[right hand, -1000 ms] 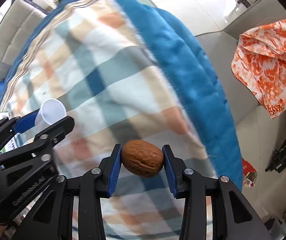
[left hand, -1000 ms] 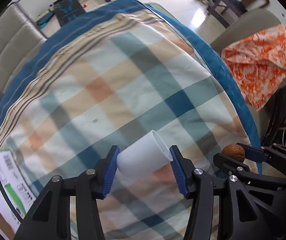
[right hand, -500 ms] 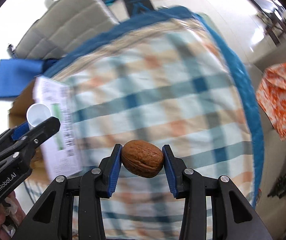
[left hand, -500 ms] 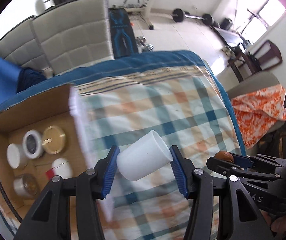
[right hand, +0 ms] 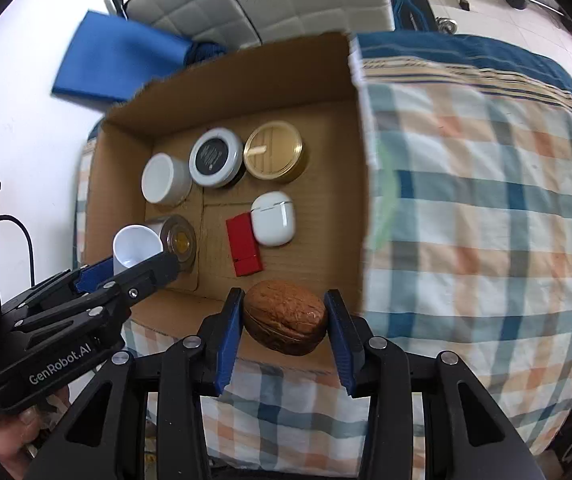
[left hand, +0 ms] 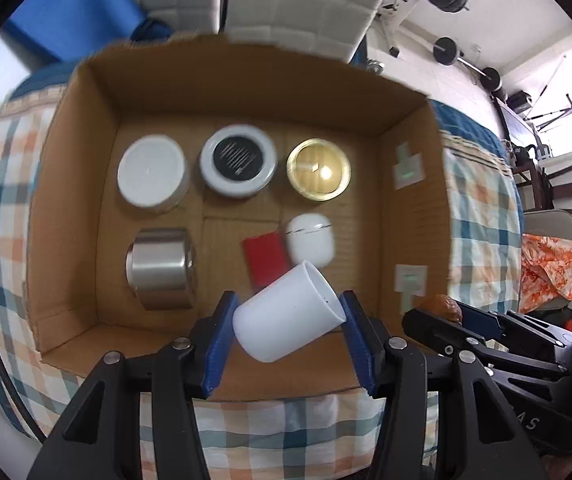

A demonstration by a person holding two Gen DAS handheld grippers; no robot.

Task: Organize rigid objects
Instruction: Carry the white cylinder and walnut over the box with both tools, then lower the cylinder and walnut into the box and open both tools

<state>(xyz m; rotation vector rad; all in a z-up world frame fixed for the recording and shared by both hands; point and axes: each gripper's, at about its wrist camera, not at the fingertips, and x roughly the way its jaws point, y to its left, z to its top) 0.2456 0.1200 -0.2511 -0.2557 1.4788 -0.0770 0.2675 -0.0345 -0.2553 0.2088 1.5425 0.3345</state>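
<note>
**Both grippers loaded above the box**

The left gripper (left hand: 288,330) is closed on a white cup (left hand: 286,316), which lies tilted with its open mouth up and to the right. The right gripper (right hand: 283,322) is clamped on a walnut (right hand: 284,318), whose long axis runs across from pad to pad. Both hang over the near wall of the cardboard box (left hand: 245,92). The free floor lies ahead of the walnut, right of the white earbud case (right hand: 273,219) and the red block (right hand: 243,246); the right hand seems nearer to it. The cup covers part of the red block in the left view, and motion blur softens the tins at the back.
</note>
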